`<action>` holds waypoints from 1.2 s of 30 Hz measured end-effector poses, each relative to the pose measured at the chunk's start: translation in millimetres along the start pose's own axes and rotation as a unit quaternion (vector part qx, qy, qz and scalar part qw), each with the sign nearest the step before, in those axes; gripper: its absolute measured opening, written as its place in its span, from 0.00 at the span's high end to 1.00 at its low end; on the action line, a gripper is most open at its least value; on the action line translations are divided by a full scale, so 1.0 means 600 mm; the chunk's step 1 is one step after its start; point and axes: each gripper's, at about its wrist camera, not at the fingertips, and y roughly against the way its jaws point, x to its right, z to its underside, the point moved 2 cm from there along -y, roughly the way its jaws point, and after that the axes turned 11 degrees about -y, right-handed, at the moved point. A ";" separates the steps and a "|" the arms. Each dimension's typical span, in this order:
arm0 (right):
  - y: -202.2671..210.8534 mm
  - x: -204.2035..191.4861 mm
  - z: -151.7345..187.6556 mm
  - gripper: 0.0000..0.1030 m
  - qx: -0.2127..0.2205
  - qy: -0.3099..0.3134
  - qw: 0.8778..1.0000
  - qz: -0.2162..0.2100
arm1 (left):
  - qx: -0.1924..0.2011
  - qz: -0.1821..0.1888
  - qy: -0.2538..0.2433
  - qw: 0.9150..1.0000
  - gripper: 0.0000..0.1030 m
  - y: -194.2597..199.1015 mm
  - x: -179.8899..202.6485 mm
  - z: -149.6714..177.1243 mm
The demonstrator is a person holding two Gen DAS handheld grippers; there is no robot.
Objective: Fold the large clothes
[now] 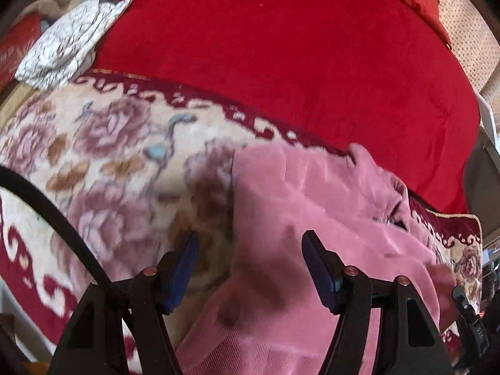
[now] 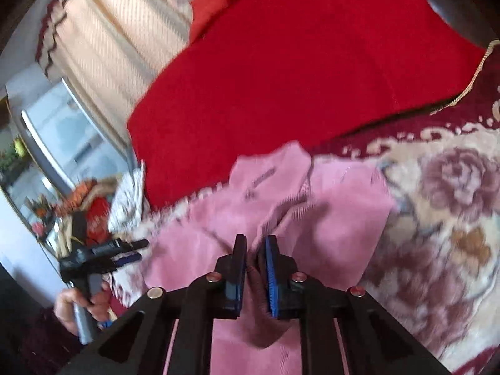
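The right claw (image 2: 254, 243) is clamped on a raised fold of the pink ribbed corduroy garment (image 2: 281, 206), the cloth pinched between its blue pads and bunching up just ahead of the tips. From there the garment spreads forward and to both sides, lying on the cream floral blanket with a dark red scroll border (image 2: 437, 218).

The left claw (image 1: 250, 240) stands with its fingers wide apart and holds nothing. In its view the pink ribbed corduroy garment (image 1: 312, 218) lies under and ahead of the right finger and runs off to the right, while the left finger hangs over the cream floral blanket with a dark red scroll border (image 1: 109, 143); the garment's straight edge falls between the two fingers. The picture is blurred, so whether the tips touch the cloth cannot be told.

Farther off, past the garment's crumpled far end, lies a bright red plush cover (image 1: 281, 62), and at its far left corner sits a white crackle-patterned folded cloth (image 1: 68, 43).
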 end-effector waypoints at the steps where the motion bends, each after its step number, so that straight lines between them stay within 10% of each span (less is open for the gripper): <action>1: -0.005 0.009 -0.003 0.87 -0.003 -0.010 1.000 0.011 | -0.014 -0.007 -0.004 1.000 0.24 -0.017 0.002 -0.001; 5: -0.055 0.097 -0.010 0.85 -0.059 -0.116 0.989 0.070 | -0.063 -0.016 -0.020 0.998 0.23 -0.080 0.011 0.017; 10: -0.013 0.117 -0.038 0.72 -0.022 -0.177 0.984 0.018 | -0.048 -0.026 -0.029 0.998 0.22 -0.068 0.009 0.017; 12: 0.003 0.102 -0.044 0.18 0.000 -0.161 0.987 0.005 | -0.031 -0.028 -0.040 0.998 0.22 -0.049 0.013 0.012; 16: 0.014 0.055 -0.038 0.23 0.025 -0.090 0.996 -0.011 | -0.004 -0.019 -0.066 0.998 0.22 -0.024 0.022 0.019; 20: -0.039 0.032 -0.004 0.64 -0.036 -0.033 0.998 0.037 | -0.039 -0.041 -0.073 0.996 0.21 -0.050 0.009 0.041; 23: -0.095 0.033 0.028 0.64 -0.090 -0.005 0.992 0.087 | -0.063 -0.022 -0.044 0.997 0.21 -0.065 -0.007 0.053; 28: -0.048 0.024 0.029 0.61 -0.073 -0.020 0.996 0.051 | -0.050 -0.004 -0.053 0.997 0.21 -0.022 -0.014 0.057; 30: -0.024 0.026 0.027 0.30 -0.064 -0.031 0.997 0.029 | -0.044 0.015 -0.056 0.997 0.21 0.003 -0.024 0.066; 36: 0.035 0.014 0.057 0.25 -0.049 -0.011 0.999 -0.006 | -0.061 0.078 -0.073 0.992 0.21 0.082 -0.077 0.138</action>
